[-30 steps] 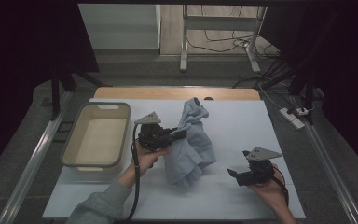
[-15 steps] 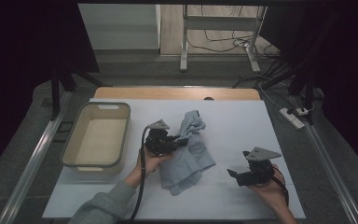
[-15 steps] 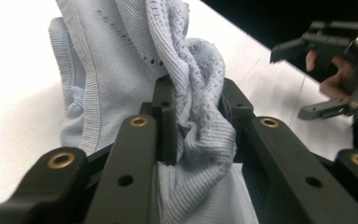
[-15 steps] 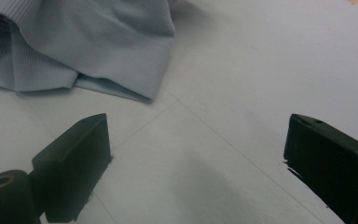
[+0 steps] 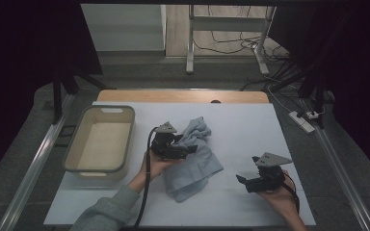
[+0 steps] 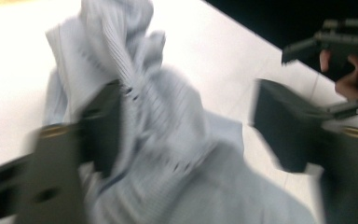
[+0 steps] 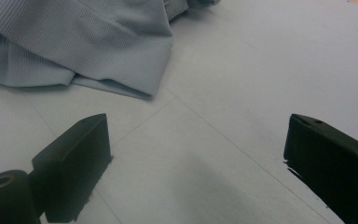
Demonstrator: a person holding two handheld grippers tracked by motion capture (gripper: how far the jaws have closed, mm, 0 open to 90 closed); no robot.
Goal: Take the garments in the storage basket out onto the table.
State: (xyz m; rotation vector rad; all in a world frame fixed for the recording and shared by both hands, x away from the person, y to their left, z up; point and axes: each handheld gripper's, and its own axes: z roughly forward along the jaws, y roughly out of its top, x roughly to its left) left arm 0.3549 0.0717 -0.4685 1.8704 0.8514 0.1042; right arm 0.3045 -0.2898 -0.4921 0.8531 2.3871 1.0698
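Left gripper view: gaping left claw (image 6: 186, 121) astride cloth (image 6: 168, 154)

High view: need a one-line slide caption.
Left tongs open at a crumpled light-blue cloth mid-table, right tongs open over bare tabletop, beige bin at left.

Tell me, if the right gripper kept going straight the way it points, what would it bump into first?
Probably the crumpled light blue ribbed cloth. The right gripper has its black jaws wide apart over the bare white table, aimed toward the cloth's folded edge. White table lies between them, so exact depth is hard to judge.
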